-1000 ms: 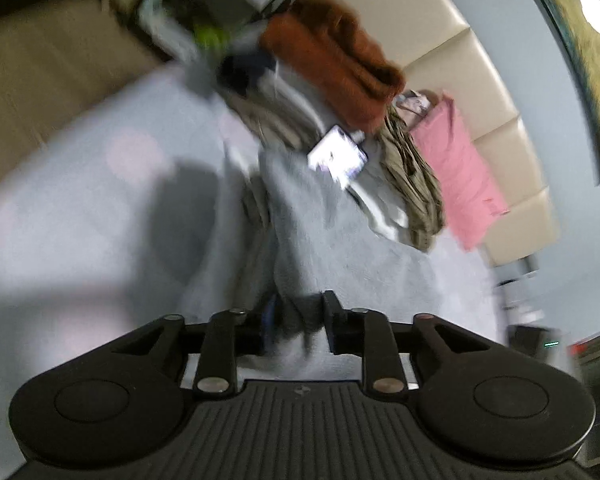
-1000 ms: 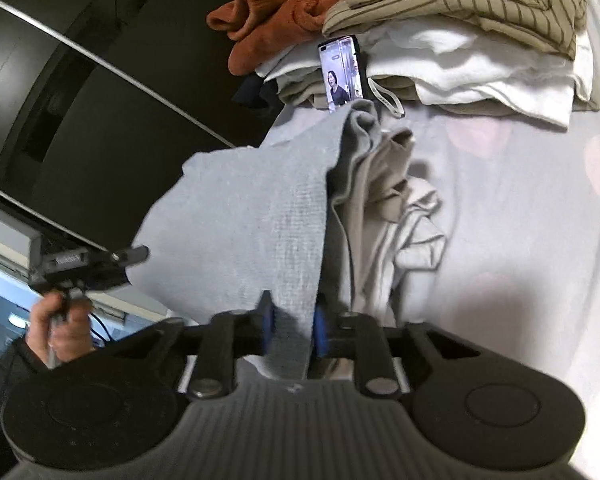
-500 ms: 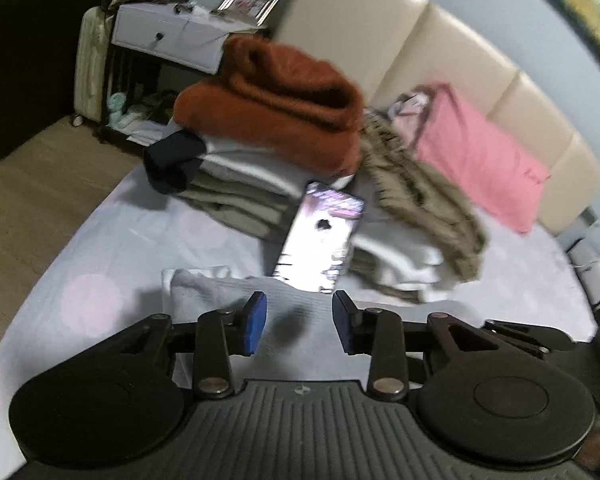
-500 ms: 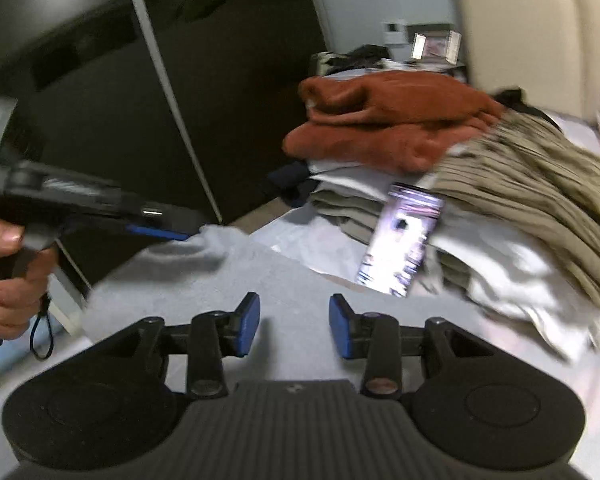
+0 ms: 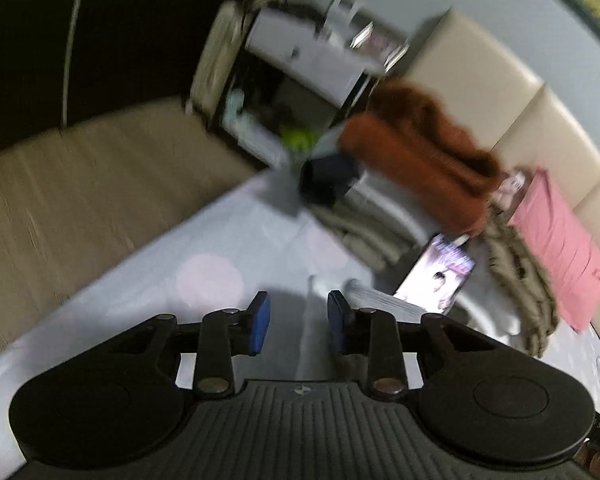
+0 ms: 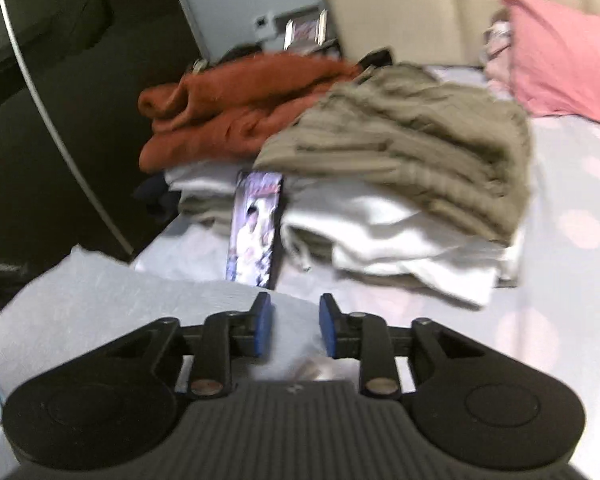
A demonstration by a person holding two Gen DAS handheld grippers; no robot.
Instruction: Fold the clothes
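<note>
A light grey garment (image 6: 100, 304) lies spread on the bed, below and to the left of my right gripper (image 6: 296, 328). That gripper's jaws are closing, with a clear gap and only the cloth surface beneath them. In the blurred left wrist view my left gripper (image 5: 298, 322) hovers low over the sheet. Its jaws are closing too. A pale fold of the garment (image 5: 306, 336) runs between the blue pads (image 5: 260, 322) without touching them. Behind stands a pile of folded clothes: a rust sweater (image 6: 240, 96), an olive striped top (image 6: 400, 140) and white pieces (image 6: 380, 232).
A lit phone (image 6: 256, 232) leans against the pile's front. A pink pillow (image 6: 568, 52) rests by the beige headboard (image 5: 500, 92). The dotted pale sheet (image 6: 560, 280) stretches right. A white nightstand (image 5: 308, 60) and wood floor (image 5: 80, 184) lie past the bed's left edge.
A second ago both grippers were shut on the hanging grey garment. They have let go, and it now lies on the bed. Both views have swung toward the clothes pile.
</note>
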